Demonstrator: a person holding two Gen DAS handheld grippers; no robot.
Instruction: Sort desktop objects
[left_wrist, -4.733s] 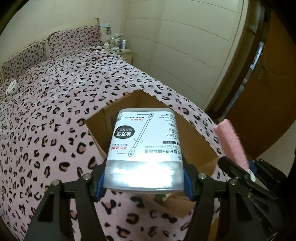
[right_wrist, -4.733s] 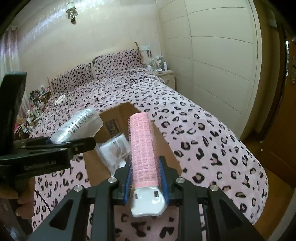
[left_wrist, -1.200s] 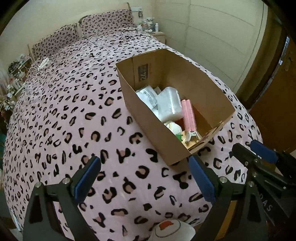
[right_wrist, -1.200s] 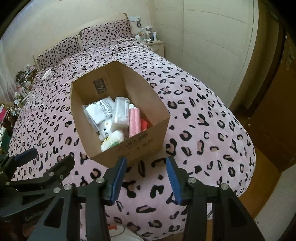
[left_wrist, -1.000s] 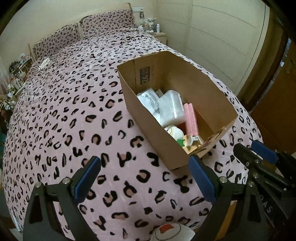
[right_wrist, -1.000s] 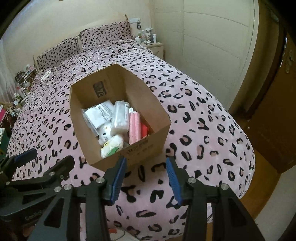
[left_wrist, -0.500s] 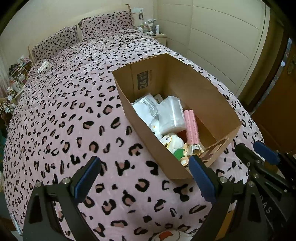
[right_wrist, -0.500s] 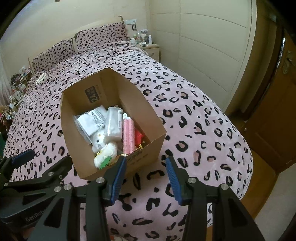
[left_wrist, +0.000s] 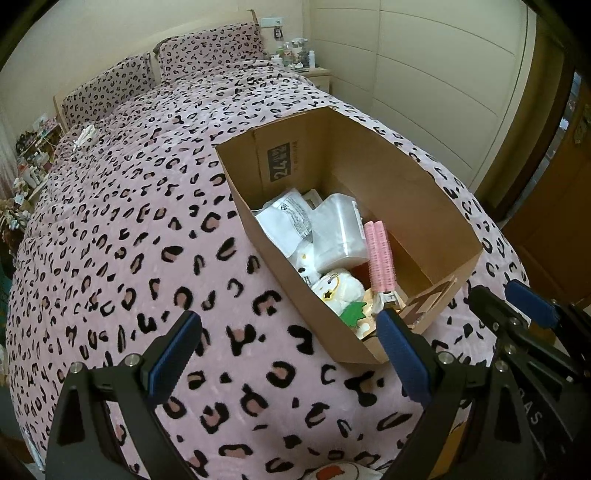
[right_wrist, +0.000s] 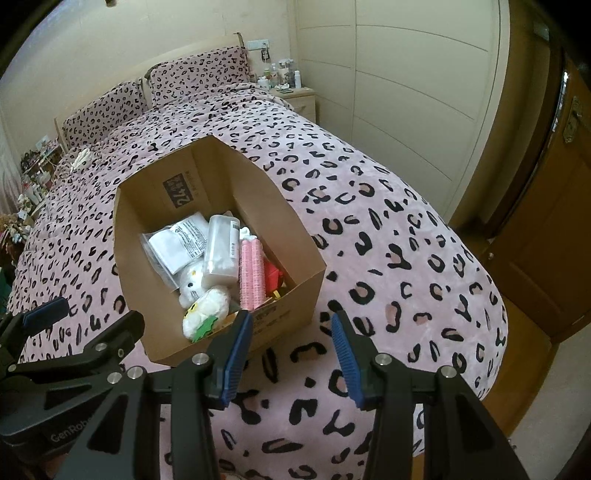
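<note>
You are holding the left hand-held gripper (left_wrist: 286, 354) with its blue-padded fingers wide apart and nothing between them, above the leopard-print bed (left_wrist: 122, 236). The right hand-held gripper (right_wrist: 291, 349) is likewise hanging with its fingers apart and gripping nothing.

The cardboard box (right_wrist: 221, 177) is sitting on the bed just ahead of both hand-held grippers: ahead and to the right of the left one, ahead and slightly to the left of the right one. Its near corner is lying just beyond the left finger (right_wrist: 236, 347) of the right hand-held gripper.

Inside the box, the pink hair roller (right_wrist: 252, 275) is lying lengthwise near the centre. Just to its left, the clear cotton-swab case (right_wrist: 221, 247) is resting on its side. Further left, a white printed pouch (right_wrist: 177, 243) is leaning against the wall. Nearest to you, a white plush toy (right_wrist: 207, 306) with a green star is sitting at the front. A red item (right_wrist: 273, 277) is showing to the right of the roller; what it is cannot be told.

At the far end of the bed, two pillows (right_wrist: 162, 88) and a nightstand (right_wrist: 295, 96) with bottles are standing.
</note>
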